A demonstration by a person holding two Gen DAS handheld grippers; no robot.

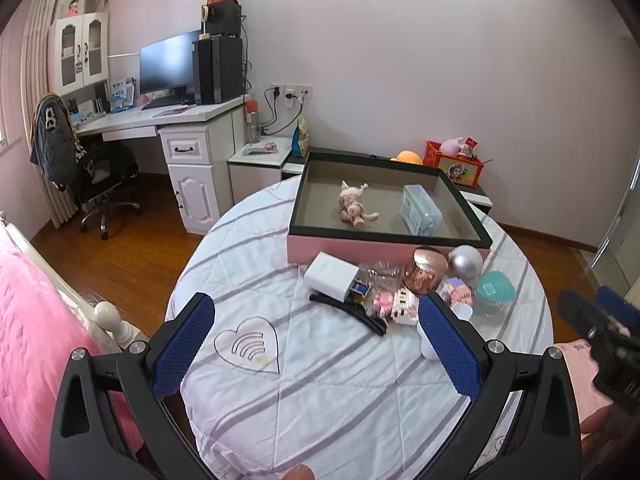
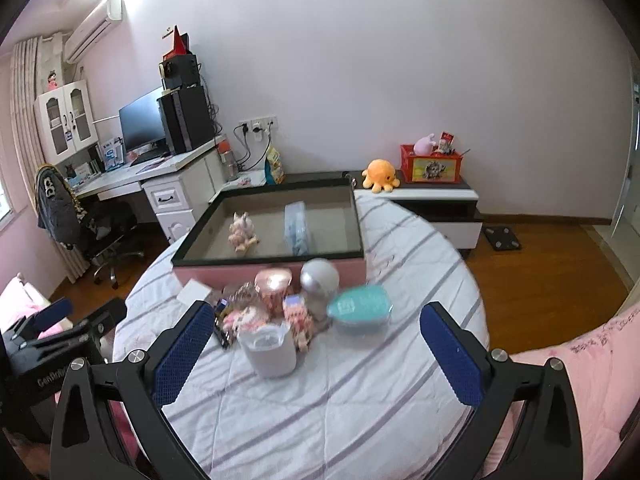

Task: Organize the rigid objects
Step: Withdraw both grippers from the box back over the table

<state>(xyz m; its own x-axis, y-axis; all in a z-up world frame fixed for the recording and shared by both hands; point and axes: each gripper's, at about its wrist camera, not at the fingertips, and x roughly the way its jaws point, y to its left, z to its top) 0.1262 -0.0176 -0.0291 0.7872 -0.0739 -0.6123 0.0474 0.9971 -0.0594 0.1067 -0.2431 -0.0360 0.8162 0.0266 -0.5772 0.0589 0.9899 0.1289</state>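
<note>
**Right wrist view: both tools spread and empty, the clutter waits in front of the box**

Right wrist view shows the right tool [image 2: 316, 334] with its blue pads wide apart and nothing between them, hanging just above the striped cloth of the round bench [image 2: 360, 420]. The left tool [image 1: 316, 334] is the same, released and empty, a little further back from the heap.

Closest ahead of the right tool stands the white cup [image 2: 270, 352], upright, touching the pink block figures [image 2: 298, 318] behind it. The teal-lidded container [image 2: 358, 314] sits just to the right, the silver ball [image 2: 320, 278] and the copper-lidded jar [image 2: 274, 286] behind, hard against the pink wall of the box. On the left of the heap lie the white charger box [image 1: 330, 276] and a black strap [image 1: 348, 308].

The open box [image 2: 272, 270] already holds a small plush toy [image 2: 242, 230] and a clear plastic case [image 2: 298, 228]; plenty of floor is free.

I'd judge the cup the sensible pick: it stands free at the front. Come in level, straddle its walls below the rim, squeeze gently since it looks light, then lift straight up before swinging over the box wall, so the block figures aren't knocked. The ball will likely roll if nudged.
</note>
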